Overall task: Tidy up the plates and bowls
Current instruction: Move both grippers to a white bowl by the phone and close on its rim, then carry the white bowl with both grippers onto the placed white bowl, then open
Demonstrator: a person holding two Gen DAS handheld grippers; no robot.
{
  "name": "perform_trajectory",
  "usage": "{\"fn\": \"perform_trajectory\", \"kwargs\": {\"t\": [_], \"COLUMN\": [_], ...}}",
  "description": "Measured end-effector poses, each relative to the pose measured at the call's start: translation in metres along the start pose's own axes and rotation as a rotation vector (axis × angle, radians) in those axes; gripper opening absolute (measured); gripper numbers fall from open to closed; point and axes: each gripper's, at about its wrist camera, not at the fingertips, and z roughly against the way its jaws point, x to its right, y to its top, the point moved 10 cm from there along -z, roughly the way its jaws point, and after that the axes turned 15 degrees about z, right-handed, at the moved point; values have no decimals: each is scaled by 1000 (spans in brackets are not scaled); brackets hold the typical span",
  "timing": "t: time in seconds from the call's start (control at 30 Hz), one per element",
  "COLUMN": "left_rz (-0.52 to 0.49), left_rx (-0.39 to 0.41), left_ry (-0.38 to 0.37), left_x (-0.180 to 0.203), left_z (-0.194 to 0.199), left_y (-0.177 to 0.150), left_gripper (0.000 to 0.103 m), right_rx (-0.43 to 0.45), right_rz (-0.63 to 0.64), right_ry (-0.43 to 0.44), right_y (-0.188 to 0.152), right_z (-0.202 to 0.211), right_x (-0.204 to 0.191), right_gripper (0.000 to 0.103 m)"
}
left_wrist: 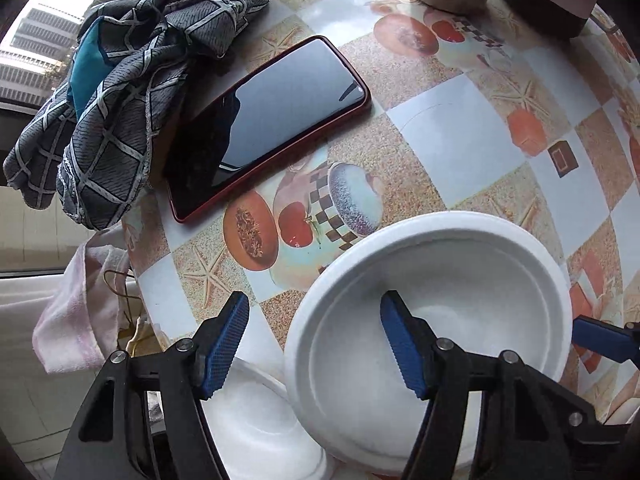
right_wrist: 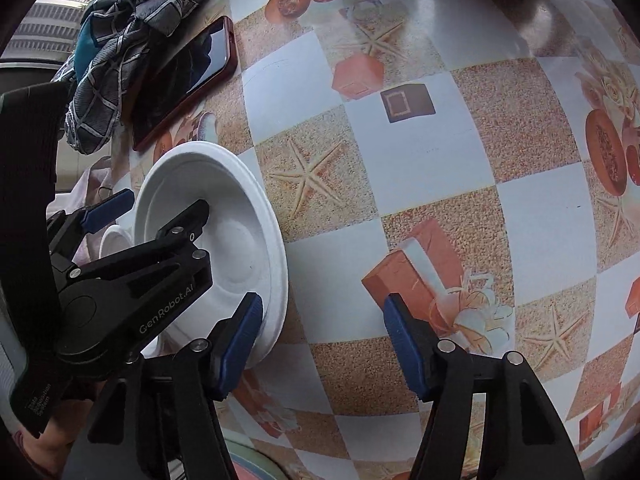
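- The white moulded-fibre bowl (left_wrist: 472,280) sits on the tile-and-starfish patterned tablecloth (left_wrist: 440,128), near its edge.
- The left gripper (left_wrist: 316,344) straddles the bowl's near-left rim, one blue pad inside, one outside; the jaws stand apart, not pressing.
- The right gripper (right_wrist: 324,340) also stands parted, its left pad at the bowl's rim (right_wrist: 276,280); whether it touches I cannot tell.
- A second white fibre dish (left_wrist: 260,424) lies beside it.
- A red-cased phone (left_wrist: 268,120) and a grey checked cloth (left_wrist: 132,80) lie beyond.
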Motion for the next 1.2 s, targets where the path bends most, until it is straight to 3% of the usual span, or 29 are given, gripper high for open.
{"fn": "perform_trajectory", "kwargs": {"t": [0.07,0.13,0.2,0.23,0.27,0.47,0.6,1.2], "left_rz": [-1,-19,-25,-16,-1,36,43,143], "left_rx": [-19,-13,-24,-39,-52,-83,-82,-164], "left_ry": [-37,-22,-34,-63,-91,-167,-173,-156], "left_x": [6,10,15,19,23,43,54,74], "left_z": [1,3,4,4,5,10,15,34], "left_y": [-2,-4,-9,-12,-15,-42,-68,-259], "left_gripper": [48,45,43,40,39,34,34,34], "right_rx": [0,2,-2,-1,-6,-48,-89,-296], "right_rz": [-7,-5,7,9,7,8,53,222], "right_ry": [38,72,61,64,64,59,25,-47], "right_y": [1,1,1,1,-1,-20,-45,-208], "right_z": [0,1,3,4,5,13,18,5], "right_x": [-2,-4,-3,-2,1,20,26,21], "right_gripper": [52,35,31,22,20,20,20,20]}}
